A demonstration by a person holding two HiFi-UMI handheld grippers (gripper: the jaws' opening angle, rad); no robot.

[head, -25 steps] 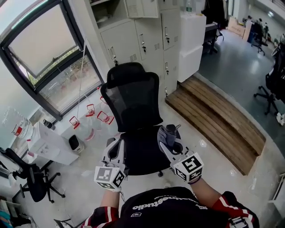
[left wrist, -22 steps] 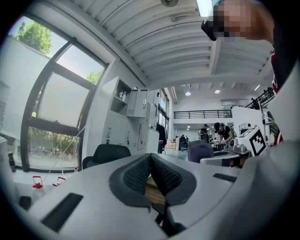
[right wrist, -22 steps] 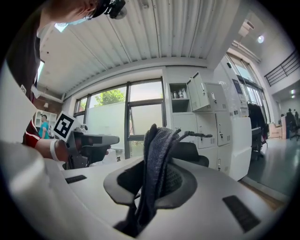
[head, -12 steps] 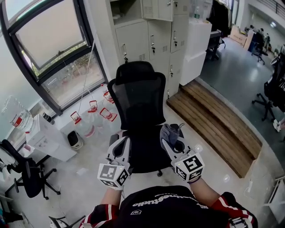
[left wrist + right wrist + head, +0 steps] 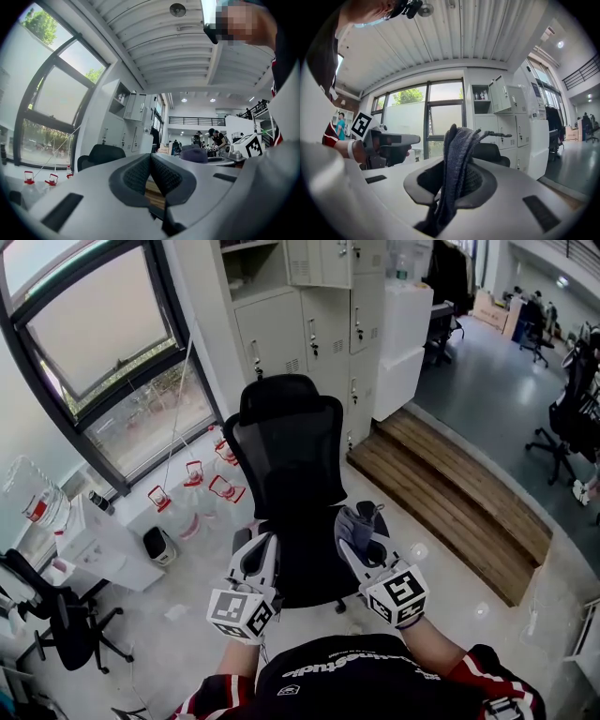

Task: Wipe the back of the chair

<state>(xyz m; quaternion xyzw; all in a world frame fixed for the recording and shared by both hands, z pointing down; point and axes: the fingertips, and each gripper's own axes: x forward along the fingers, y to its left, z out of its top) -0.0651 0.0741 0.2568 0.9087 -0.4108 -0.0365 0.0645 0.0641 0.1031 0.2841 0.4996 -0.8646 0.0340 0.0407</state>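
Chair (image 5: 286, 442): black mesh office chair on the pale floor (image 5: 178, 610), with lockers (image 5: 309, 315) behind it.
Left hand-held gripper (image 5: 151, 160): jaws pressed together with nothing between them, held above the seat's (image 5: 305, 563) left edge.
Right hand-held gripper (image 5: 457, 177): pinching a grey cloth (image 5: 459, 140), held above the seat's right side.
Cloth: stands up out of the jaws, apart from the chair back.
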